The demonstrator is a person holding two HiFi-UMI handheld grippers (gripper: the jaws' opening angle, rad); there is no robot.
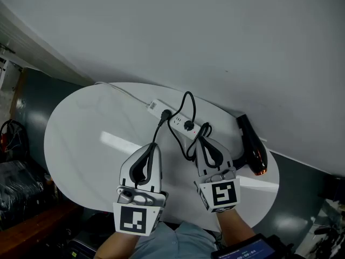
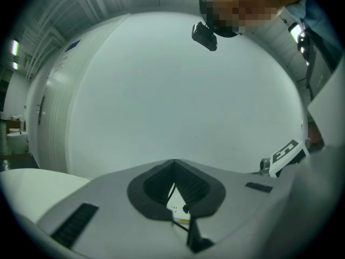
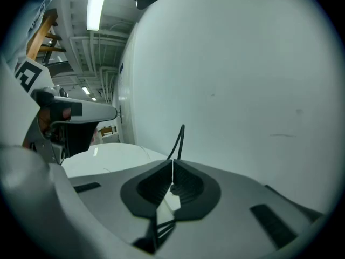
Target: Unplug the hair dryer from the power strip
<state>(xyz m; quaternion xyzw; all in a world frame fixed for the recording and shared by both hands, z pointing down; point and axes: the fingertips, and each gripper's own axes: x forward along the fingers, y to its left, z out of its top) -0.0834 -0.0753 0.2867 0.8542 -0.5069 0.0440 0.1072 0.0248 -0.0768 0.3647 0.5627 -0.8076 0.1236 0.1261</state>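
**Item:** black hair dryer (image 1: pixel 251 147), lying at the right edge of the white oval table (image 1: pixel 86 139).

**Socket:** white power strip (image 1: pixel 177 122), mid-table, holding 2 black plugs (image 1: pixel 188 125). You cannot tell which is the dryer's.

**Handling:** the plug is probably rigid and tight. Pinch its body, not the limp cable, and pin the light strip.

**Tools:** left gripper (image 1: pixel 154 146) and right gripper (image 1: pixel 204 141) are near the strip, jaws pressed together and empty.

No lettering can be read; the print on the glowing screen (image 1: pixel 243 251) is too small.
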